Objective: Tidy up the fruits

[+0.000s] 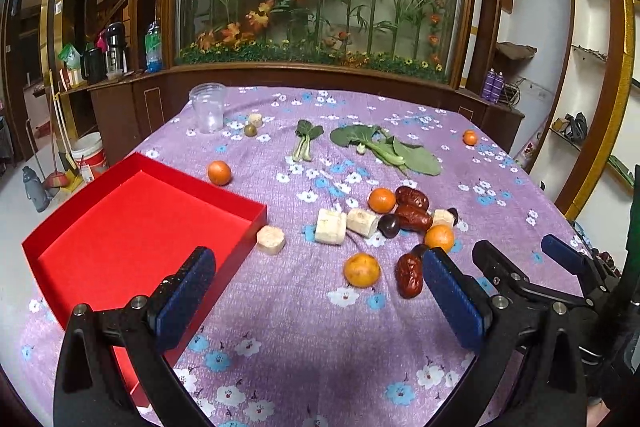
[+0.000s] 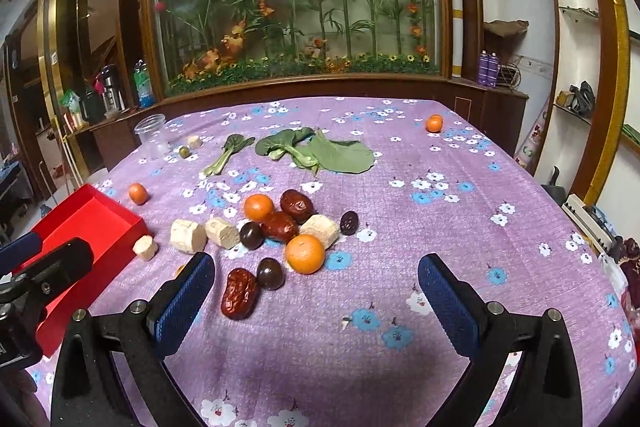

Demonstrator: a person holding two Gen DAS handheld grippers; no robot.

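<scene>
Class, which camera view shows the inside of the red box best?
The left wrist view: the red box shows its whole floor and all four walls, nothing inside. The right wrist view catches only one corner of it, partly behind the left tongs.

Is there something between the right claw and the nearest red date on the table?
Nothing visible. The right claw is open above the purple cloth, and the red date lies just beside its left finger, with no other thing in between.
</scene>
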